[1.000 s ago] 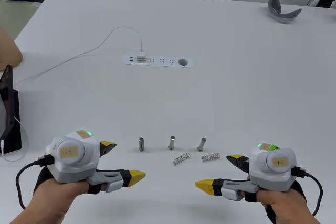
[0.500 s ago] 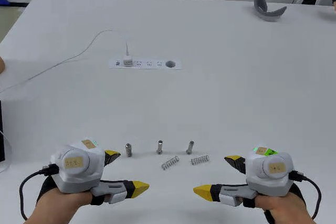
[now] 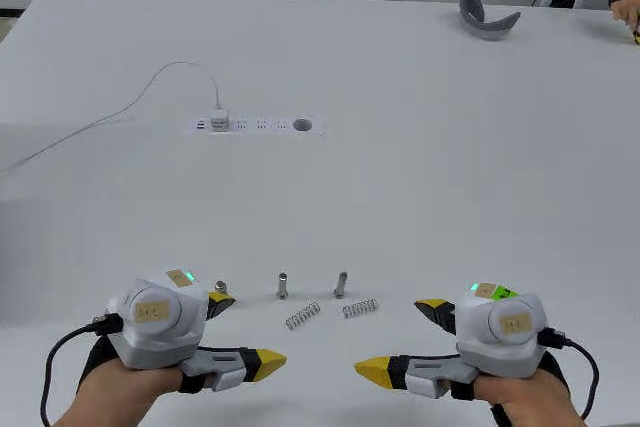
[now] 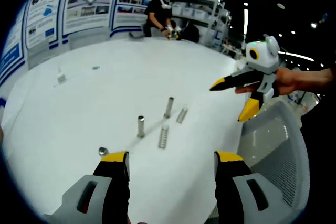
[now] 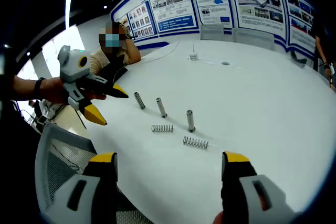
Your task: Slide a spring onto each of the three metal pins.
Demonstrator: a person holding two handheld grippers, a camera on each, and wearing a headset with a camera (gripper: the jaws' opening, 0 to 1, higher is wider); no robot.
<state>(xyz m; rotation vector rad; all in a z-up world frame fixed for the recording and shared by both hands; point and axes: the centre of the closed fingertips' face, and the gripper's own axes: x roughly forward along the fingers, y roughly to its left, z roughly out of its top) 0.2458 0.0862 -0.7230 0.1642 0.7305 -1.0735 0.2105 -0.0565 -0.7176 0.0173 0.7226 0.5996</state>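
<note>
**Spring-and-pin set on white table, both tongs released**

- Table (image 3: 420,177): white and broad, and it carries every item below.
- Pins: three short metal pins stand upright in a row near the front edge of the table.
  - Left pin (image 5: 139,100): the right gripper view shows a coil spring seated along its shaft. In the head view its top shows just beside the upper jaw of the left tongs (image 3: 248,328).
  - Middle pin (image 3: 282,285): bare.
  - Right pin (image 3: 340,284): bare.
- Loose springs: two, lying flat on the table just in front of the bare pins.
  - First loose spring (image 3: 302,316): lies at an angle between the middle pin and the right pin, on their near side and apart from both.
  - Second loose spring (image 3: 360,308): lies just in front of the right pin, near it but not touching.
- Left tongs: hand-held and low at the front left. The yellow-tipped jaws are spread wide and released, pointing right toward the row of pins.
- Right tongs (image 3: 393,336): hand-held at the front right. The jaws are spread wide and released, pointing left toward the loose springs.
- Power strip (image 3: 255,125): white, lying mid-table well beyond the pins. A plug sits at its left end, and a cable (image 3: 120,112) trails off to the left.
- Grey curved band (image 3: 487,20): lies near the far right edge of the table
</note>
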